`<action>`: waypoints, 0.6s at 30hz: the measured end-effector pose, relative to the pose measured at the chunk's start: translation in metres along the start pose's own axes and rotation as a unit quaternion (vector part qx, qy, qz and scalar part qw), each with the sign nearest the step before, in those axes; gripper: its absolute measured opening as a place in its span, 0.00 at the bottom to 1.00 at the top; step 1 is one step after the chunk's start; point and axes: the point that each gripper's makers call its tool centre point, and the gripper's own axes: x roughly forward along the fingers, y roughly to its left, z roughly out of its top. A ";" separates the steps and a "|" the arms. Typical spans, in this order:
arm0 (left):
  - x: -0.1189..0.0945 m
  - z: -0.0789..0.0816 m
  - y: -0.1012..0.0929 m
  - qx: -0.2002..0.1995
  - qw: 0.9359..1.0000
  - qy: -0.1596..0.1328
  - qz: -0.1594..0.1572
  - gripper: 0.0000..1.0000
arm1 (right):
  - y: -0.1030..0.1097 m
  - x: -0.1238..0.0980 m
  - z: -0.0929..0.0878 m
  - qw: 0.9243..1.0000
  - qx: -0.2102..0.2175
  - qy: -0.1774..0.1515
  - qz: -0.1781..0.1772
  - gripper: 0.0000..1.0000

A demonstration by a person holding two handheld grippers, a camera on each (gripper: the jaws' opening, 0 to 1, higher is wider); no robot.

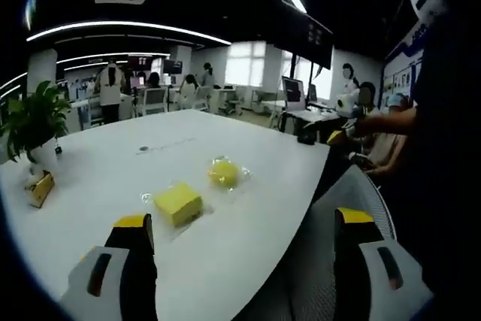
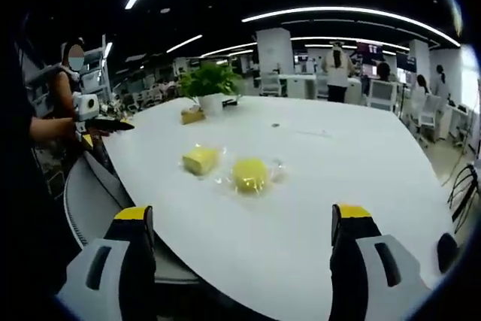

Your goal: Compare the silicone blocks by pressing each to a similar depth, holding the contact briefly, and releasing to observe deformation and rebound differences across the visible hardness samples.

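Silicone samples number two on the white table: one yellow square block and one yellow round block, each lying on its own clear plastic wrapper, near one another but apart. In the left gripper view the square block sits closer to the camera, just beyond the tip of the left-hand jaw, with the round block farther off toward the table's edge. In the right gripper view the same two pieces show again, the square block to the left and the round block to the right, both well ahead of the jaws on the table. The left gripper has its two yellow-tipped jaws spread wide with nothing between them; it hangs over the table's near edge, touching neither block. The right gripper is likewise spread wide and holds nothing, its two jaws straddling the near rim of the table. One potted plant stands at the far left of the table in the left gripper view, with one small wooden item beside it; the right gripper view shows that plant beyond the blocks. A grey chair sits by the table edge. Several people stand or sit in the office behind.
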 end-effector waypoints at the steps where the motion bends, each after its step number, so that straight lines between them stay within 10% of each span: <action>1: -0.001 0.000 0.001 -0.005 1.000 -0.002 0.003 0.99 | 0.001 0.000 -0.001 1.000 -0.002 0.004 0.001 0.92; 18: 0.011 -0.006 0.006 -0.040 0.999 0.010 0.005 0.99 | 0.003 0.009 -0.010 0.999 -0.003 0.051 0.017 0.87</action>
